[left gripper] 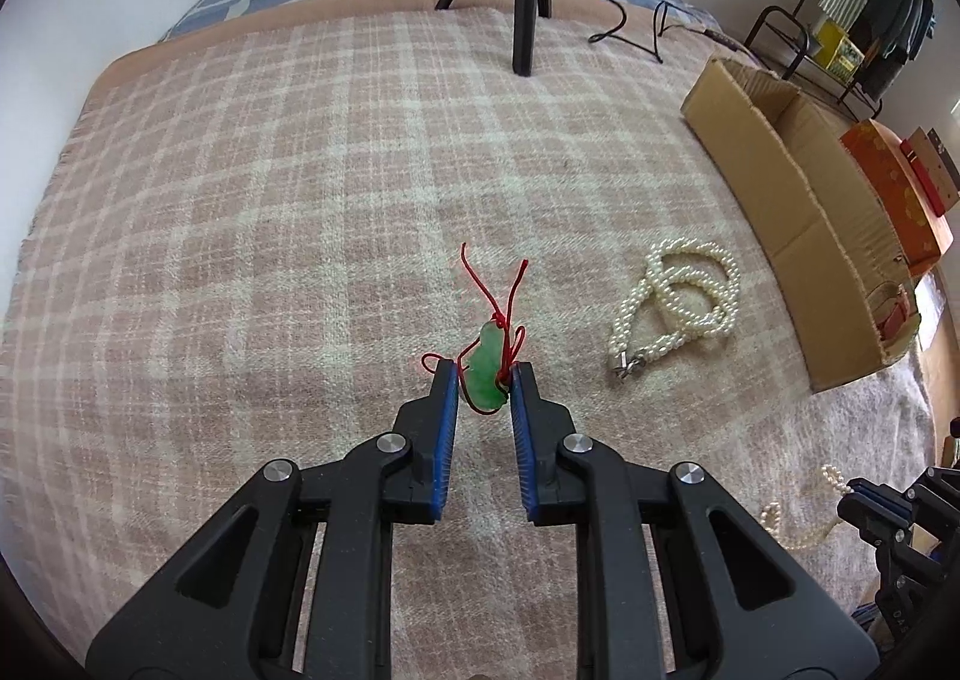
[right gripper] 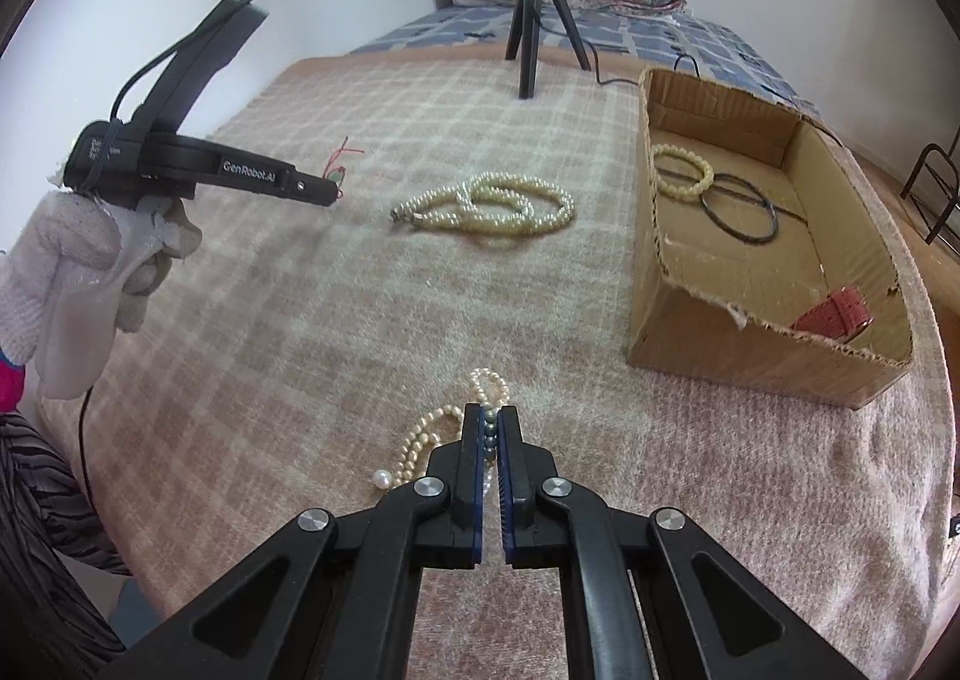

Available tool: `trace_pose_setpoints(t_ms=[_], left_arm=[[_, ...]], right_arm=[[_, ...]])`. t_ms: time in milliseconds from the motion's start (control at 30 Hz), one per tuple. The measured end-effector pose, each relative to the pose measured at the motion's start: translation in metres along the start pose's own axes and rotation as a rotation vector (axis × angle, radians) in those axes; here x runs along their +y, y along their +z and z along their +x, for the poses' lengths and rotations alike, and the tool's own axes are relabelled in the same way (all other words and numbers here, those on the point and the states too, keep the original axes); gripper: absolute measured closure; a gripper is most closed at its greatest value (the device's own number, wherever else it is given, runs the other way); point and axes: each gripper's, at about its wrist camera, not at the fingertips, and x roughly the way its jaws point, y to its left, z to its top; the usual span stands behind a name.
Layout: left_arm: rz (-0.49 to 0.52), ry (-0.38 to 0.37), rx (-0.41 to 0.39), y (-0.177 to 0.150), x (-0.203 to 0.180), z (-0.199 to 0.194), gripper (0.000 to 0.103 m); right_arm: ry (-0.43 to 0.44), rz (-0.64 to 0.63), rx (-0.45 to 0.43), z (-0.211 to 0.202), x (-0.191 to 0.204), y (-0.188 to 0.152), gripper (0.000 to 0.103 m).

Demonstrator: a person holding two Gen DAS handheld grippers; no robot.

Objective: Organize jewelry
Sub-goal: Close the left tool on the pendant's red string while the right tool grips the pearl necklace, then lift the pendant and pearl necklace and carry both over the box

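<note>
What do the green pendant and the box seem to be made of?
The green pendant, held in the left gripper: likely jade or glass, translucent and glossy, on red cord. The box: plain brown cardboard, matte, with a torn, ragged front edge.

Bright, sharp — top glare, fisheye-warped edges

A bed covered by a pink plaid blanket [right gripper: 300, 320]. On it lie a coiled pearl necklace [right gripper: 492, 206] near centre, an open cardboard box [right gripper: 750, 356] at three o'clock, a black tripod [right gripper: 528, 38] at twelve o'clock, and a loose pearl strand [right gripper: 432, 434] at six o'clock.
</note>
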Motion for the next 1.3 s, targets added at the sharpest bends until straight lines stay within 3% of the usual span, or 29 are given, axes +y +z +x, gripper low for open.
trace_pose_setpoints(t_ms=[600, 1300], left_arm=[[-0.044, -0.089, -0.102, 0.016, -0.004, -0.051, 0.087], [0.006, -0.157, -0.148, 0.022, -0.042, -0.074, 0.087]], right_arm=[[0.014, 0.013, -0.208, -0.064, 0.003, 0.04, 0.102], [0.034, 0.011, -0.433, -0.137, -0.001, 0.092, 0.102]])
